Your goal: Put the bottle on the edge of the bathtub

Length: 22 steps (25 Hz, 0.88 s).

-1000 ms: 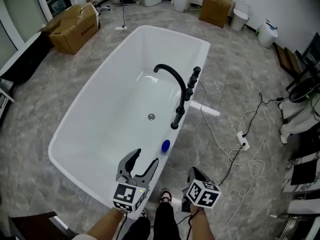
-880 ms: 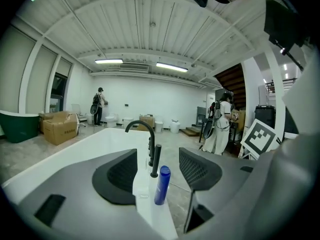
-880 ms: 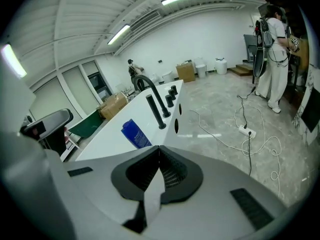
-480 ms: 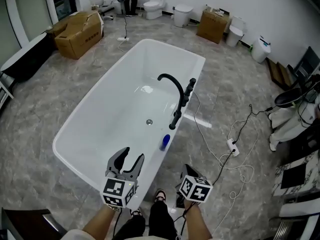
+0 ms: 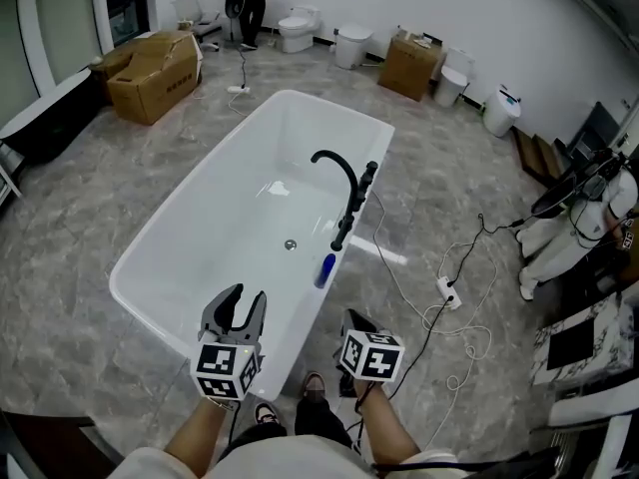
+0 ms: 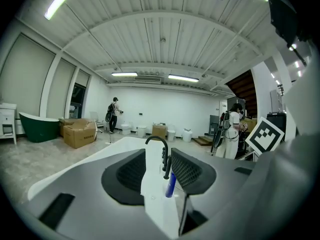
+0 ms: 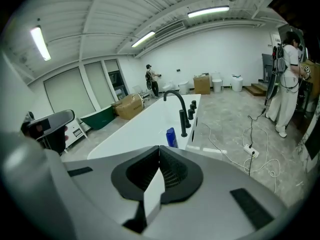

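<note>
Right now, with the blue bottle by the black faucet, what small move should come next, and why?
Probably none toward the bottle: just draw both grippers back. The blue bottle already stands on the bathtub rim beside the faucet, well clear of both grippers. The left gripper is closing on nothing, and the right gripper is shut and empty.

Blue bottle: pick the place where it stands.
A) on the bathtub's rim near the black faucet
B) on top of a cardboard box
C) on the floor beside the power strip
A: the blue bottle stands on the bathtub's rim, just short of the black faucet.
</note>
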Available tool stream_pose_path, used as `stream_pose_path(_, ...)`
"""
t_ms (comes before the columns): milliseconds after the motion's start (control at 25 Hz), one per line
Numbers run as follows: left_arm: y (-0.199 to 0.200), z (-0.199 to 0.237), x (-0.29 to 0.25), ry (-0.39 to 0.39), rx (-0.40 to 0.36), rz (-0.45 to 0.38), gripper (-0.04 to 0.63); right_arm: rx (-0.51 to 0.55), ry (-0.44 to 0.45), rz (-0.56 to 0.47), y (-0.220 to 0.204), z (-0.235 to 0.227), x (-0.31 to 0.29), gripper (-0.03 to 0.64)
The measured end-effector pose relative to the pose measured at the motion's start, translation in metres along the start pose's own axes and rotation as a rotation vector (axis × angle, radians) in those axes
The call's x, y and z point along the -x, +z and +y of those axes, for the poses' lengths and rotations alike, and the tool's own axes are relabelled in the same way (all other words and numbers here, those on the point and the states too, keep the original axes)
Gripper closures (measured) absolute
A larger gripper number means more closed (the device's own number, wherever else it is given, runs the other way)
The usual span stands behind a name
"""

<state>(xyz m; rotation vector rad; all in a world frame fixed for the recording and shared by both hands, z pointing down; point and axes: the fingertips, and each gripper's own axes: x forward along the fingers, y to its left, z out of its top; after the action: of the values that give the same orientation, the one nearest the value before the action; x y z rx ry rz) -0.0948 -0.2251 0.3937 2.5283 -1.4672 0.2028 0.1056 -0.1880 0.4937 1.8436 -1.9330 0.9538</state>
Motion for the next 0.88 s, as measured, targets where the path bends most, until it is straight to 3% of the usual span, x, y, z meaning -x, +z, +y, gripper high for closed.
stream_pose_path(440, -0.006, 0.008, 0.041, 0.032, -0.003, -0.006, 0.526, 0.050, 0.016, -0.046, -0.001, 0.034, 0.025, 0.591)
stream_pose_path(880, -0.021, 0.001, 0.053, -0.021, 0.018, 0.048, 0.577, 0.055, 0.019, -0.028, -0.026, 0.042, 0.043, 0.591)
